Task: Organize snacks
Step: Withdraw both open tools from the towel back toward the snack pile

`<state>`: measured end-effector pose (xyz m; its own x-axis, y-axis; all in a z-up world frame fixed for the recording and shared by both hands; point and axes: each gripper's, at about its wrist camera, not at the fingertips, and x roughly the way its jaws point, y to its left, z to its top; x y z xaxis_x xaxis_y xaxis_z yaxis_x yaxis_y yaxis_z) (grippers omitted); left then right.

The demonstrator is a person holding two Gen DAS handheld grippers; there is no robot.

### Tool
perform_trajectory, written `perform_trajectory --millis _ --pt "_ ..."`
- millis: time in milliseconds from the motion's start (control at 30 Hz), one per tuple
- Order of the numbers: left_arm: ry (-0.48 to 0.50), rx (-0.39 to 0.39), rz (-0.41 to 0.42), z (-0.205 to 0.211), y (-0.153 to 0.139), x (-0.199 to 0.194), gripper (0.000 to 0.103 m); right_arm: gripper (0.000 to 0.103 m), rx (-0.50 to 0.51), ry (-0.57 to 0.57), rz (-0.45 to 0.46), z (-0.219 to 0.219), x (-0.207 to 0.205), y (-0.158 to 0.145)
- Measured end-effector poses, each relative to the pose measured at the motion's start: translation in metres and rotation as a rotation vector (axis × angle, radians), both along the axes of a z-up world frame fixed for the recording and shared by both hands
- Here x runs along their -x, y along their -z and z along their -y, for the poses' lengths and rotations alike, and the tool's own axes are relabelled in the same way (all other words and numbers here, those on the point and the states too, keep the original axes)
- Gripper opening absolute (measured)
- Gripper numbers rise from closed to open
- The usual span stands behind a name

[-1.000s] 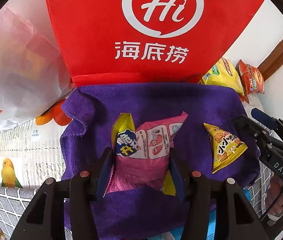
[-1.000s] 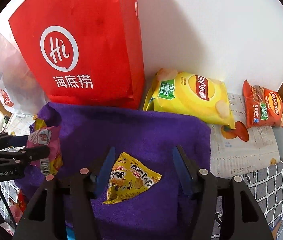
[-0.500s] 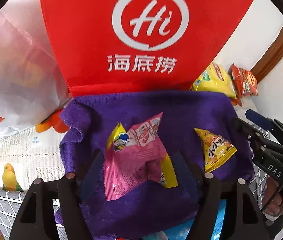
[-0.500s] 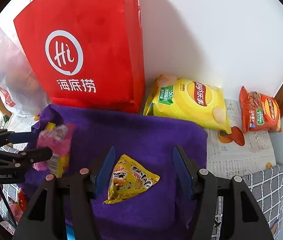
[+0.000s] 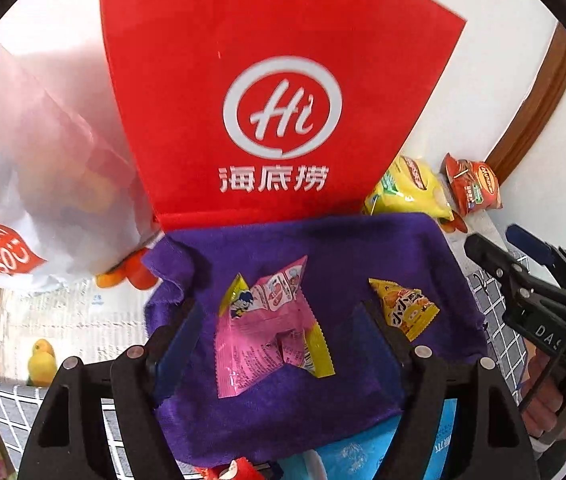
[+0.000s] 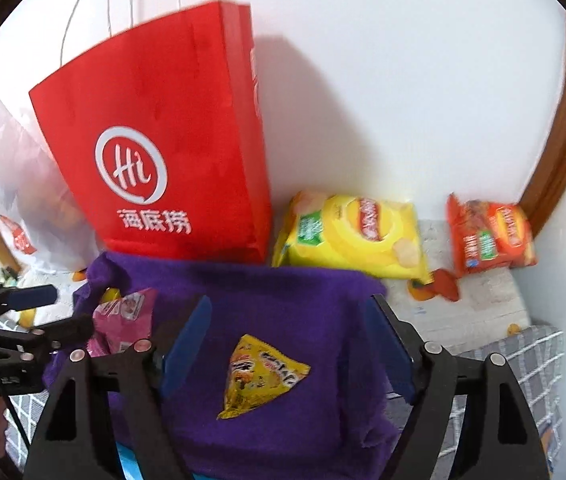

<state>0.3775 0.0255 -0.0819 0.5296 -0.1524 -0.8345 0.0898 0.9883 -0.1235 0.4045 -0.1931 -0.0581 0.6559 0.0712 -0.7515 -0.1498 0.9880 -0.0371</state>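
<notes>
Left gripper (image 5: 279,316) jaws spread, pads clear of pink snack packet (image 5: 271,336) lying flat between them on purple towel (image 5: 323,248); right gripper (image 6: 289,344) jaws opening, yellow triangular packet (image 6: 261,376) loose on towel between them, untouched; red paper bag (image 6: 171,152) upright behind towel; yellow chip bag (image 6: 355,236) and orange chip bag (image 6: 491,232) against wall.
</notes>
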Motion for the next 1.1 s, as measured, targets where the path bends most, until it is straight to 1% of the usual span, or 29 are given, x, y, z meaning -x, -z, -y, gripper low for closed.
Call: perform_trajectory --millis 100,167,233,300,367,400,467,500,567,633,700,800,900,967,1033,1100 --pt "0.003 -0.001 0.033 0.000 -0.012 0.007 0.076 0.080 0.016 0.033 -0.002 0.002 0.010 -0.004" --pt "0.003 0.002 0.051 -0.001 -0.020 0.013 0.076 0.080 0.030 0.032 0.016 0.002 0.022 -0.010" --pt "0.006 -0.001 0.087 -0.001 -0.032 0.022 0.076 0.080 0.039 0.045 0.036 0.003 0.037 -0.018" --pt "-0.002 -0.027 0.113 0.003 -0.041 0.030 0.076 0.080 0.021 0.031 0.039 0.004 0.050 -0.025" --pt "0.005 -0.034 0.129 0.006 -0.048 0.037 0.076 0.080 -0.032 0.026 0.034 0.007 0.067 -0.032" --pt "0.013 -0.029 0.132 0.007 -0.051 0.041 0.076 0.080 -0.037 0.030 0.029 0.009 0.076 -0.036" --pt "0.022 -0.027 0.139 0.010 -0.057 0.047 0.076 0.080 -0.012 0.053 0.036 0.011 0.089 -0.041" --pt "0.028 -0.044 0.149 0.013 -0.063 0.051 0.076 0.080 -0.007 0.064 0.042 0.014 0.097 -0.043" --pt "0.026 -0.055 0.165 0.015 -0.071 0.057 0.076 0.080 -0.036 0.084 0.030 0.023 0.111 -0.047" --pt "0.028 -0.028 0.184 0.015 -0.081 0.067 0.076 0.080 -0.070 0.097 0.003 0.031 0.126 -0.049" --pt "0.043 0.002 0.190 0.014 -0.088 0.080 0.076 0.078 -0.065 0.109 0.009 0.036 0.139 -0.052" --pt "0.045 0.009 0.203 0.013 -0.091 0.097 0.076 0.078 -0.015 0.114 0.037 0.036 0.161 -0.055" --pt "0.032 -0.002 0.198 0.010 -0.089 0.112 0.076 0.078 -0.006 0.103 0.045 0.033 0.179 -0.052" --pt "0.031 0.020 0.187 0.007 -0.085 0.120 0.076 0.078 0.000 0.102 0.042 0.032 0.186 -0.049" --pt "0.026 0.038 0.174 0.003 -0.081 0.131 0.076 0.078 -0.027 0.098 0.036 0.033 0.197 -0.045" --pt "0.019 0.044 0.168 -0.001 -0.078 0.142 0.076 0.078 -0.049 0.079 0.003 0.033 0.203 -0.039"
